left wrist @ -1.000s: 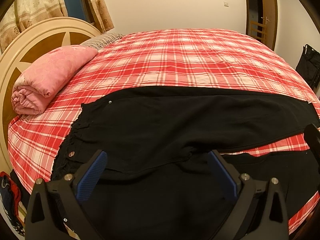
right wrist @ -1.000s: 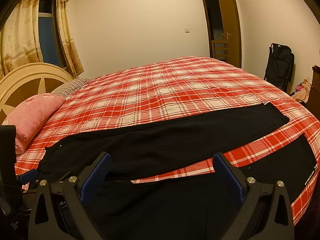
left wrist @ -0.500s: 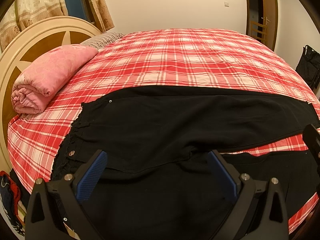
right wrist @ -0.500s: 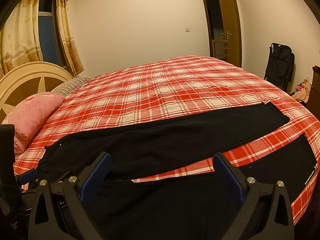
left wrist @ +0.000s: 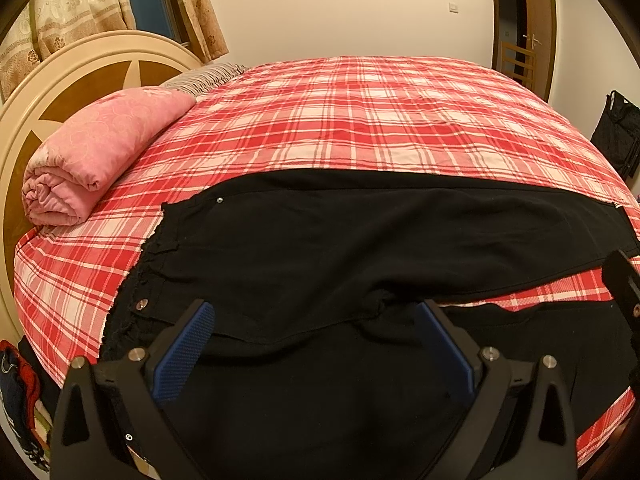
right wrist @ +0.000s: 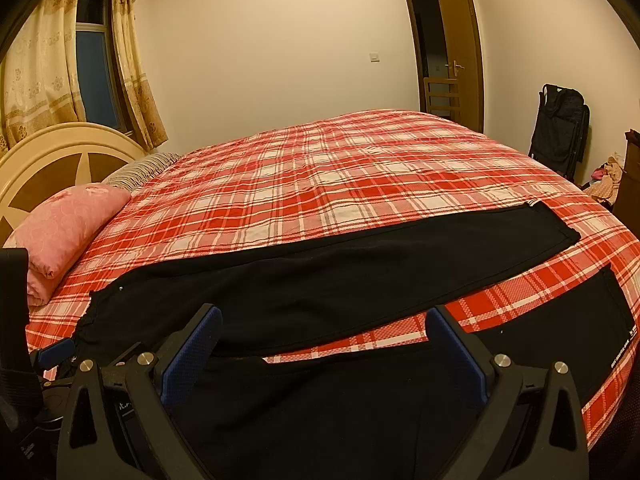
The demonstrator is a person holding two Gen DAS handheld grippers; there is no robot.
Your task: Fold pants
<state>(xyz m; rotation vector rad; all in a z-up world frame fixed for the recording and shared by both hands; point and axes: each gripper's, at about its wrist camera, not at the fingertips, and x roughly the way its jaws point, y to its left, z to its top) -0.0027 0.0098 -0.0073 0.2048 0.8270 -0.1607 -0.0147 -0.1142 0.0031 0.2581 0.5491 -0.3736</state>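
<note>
Beyond both pairs of fingers spreads the bed [left wrist: 360, 120] in its red plaid cover, with black pants [left wrist: 340, 248] laid flat across its near edge, waistband ahead-left of the left fingers, legs running past the right fingers. Ahead-left of the fingers lies a rolled pink quilt [left wrist: 92, 160]. The left gripper [left wrist: 316, 344] hangs released above the seat; the right gripper [right wrist: 324, 344] hangs released above the near leg.

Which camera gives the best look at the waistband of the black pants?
The left wrist view. The waistband lies close there, its gathered edge and metal button plain to see. In the right wrist view the waistband sits far off at the left edge, small and partly hidden behind the left gripper.
</note>
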